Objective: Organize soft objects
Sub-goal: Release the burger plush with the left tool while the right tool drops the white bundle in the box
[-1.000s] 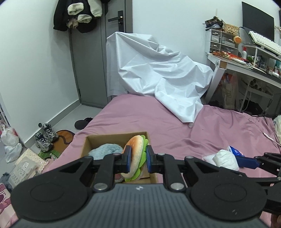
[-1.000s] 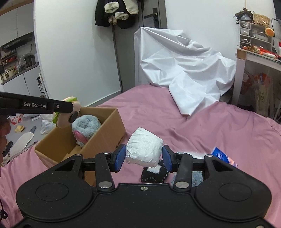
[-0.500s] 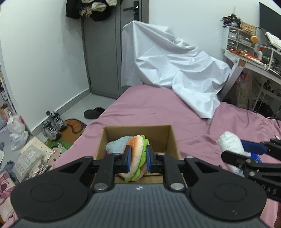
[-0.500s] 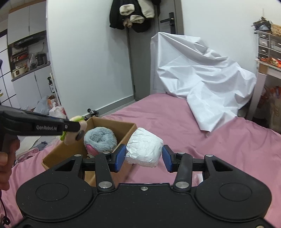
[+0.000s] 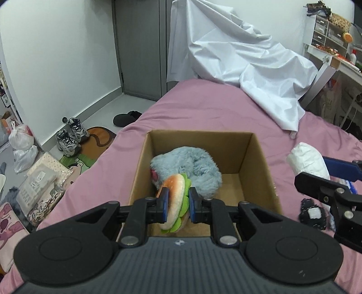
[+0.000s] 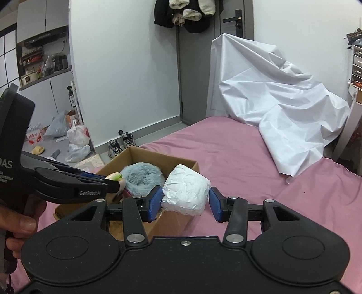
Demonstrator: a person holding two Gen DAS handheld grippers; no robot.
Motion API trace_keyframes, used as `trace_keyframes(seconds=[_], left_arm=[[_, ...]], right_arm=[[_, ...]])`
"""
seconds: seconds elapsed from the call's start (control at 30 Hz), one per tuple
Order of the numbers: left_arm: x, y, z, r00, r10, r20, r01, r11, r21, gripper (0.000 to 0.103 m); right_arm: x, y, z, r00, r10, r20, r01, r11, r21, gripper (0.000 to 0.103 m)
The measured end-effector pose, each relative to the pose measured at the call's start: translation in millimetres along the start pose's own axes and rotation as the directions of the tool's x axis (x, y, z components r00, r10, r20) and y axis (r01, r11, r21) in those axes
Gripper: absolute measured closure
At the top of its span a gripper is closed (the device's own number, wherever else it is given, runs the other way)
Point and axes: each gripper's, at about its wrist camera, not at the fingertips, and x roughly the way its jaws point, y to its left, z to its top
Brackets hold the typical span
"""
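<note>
**Q:** What are the two grippers doing with their fingers?

**A:** The left gripper (image 5: 177, 204) has its blue pads pinching a plush hamburger (image 5: 174, 199) from both sides, bun turned on edge with green felt lettuce showing. The right gripper (image 6: 185, 204) has its blue pads spread wider around a white crumpled soft bundle (image 6: 185, 190); the left pad touches it, while on the right side I cannot tell whether the pad touches.

**Q:** Where are those things in relation to the box?

**A:** The hamburger hangs over the near edge of an open cardboard box (image 5: 260, 158), just above its inside. Already in the box lies a fluffy grey-blue plush (image 5: 190, 167) with a bit of pink at one side, touching the hamburger from behind. The white bundle is held beside the box's right wall, seen from the left wrist camera, and outside it.

**Q:** What surrounds the box?

**A:** It sits on a bed with a pink sheet (image 5: 215, 108). Near the box's right side, on the sheet, lies a small black-and-white soft item (image 5: 313, 212), partly hidden by the right gripper. A large white sheet (image 5: 244, 58) is draped over something at the far end of the bed. On the floor to the left are a pair of sneakers (image 5: 71, 135), a black slipper (image 5: 126, 117) and plastic bags (image 5: 22, 144). A grey door (image 6: 215, 56) stands behind, with dark clothes hanging (image 6: 187, 13) at its top.
</note>
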Motion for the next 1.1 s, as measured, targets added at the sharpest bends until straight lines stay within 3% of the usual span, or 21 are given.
trace_keyframes(seconds=[0.3,0.47,0.53,0.63,0.9,1.1], left_arm=[[7.8,11.4,-0.4,0.999,-0.030,-0.032,0.029,0.999,-0.022,0.082],[5.9,13.9,3.5,0.999,-0.023,-0.040,0.022,1.000,-0.011,0.074],[2.8,15.8,5.8,0.999,-0.022,-0.034,0.022,1.000,-0.016,0.062],[-2.0,17.1,7.0,0.999,-0.034,-0.020,0.034,0.999,-0.016,0.055],[-15.0,20.9,11.7,1.000,-0.005,-0.002,0.005,1.000,-0.027,0.043],[-23.9,21.7,11.6,1.000,0.010,0.007,-0.009,1.000,-0.016,0.034]], right_arm=[[19.2,7.1,5.0,1.000,-0.021,-0.021,0.020,1.000,-0.016,0.058],[34.4,6.0,8.7,0.999,-0.027,-0.025,0.028,1.000,0.006,0.058],[40.1,6.5,9.6,0.999,-0.030,-0.021,0.030,1.000,0.008,0.058],[45.6,8.4,12.8,1.000,-0.028,-0.014,0.028,1.000,-0.001,0.058],[52.7,9.8,23.2,1.000,-0.011,0.003,0.011,1.000,-0.011,0.058],[50.5,6.6,25.3,1.000,-0.029,0.012,0.029,1.000,0.007,0.044]])
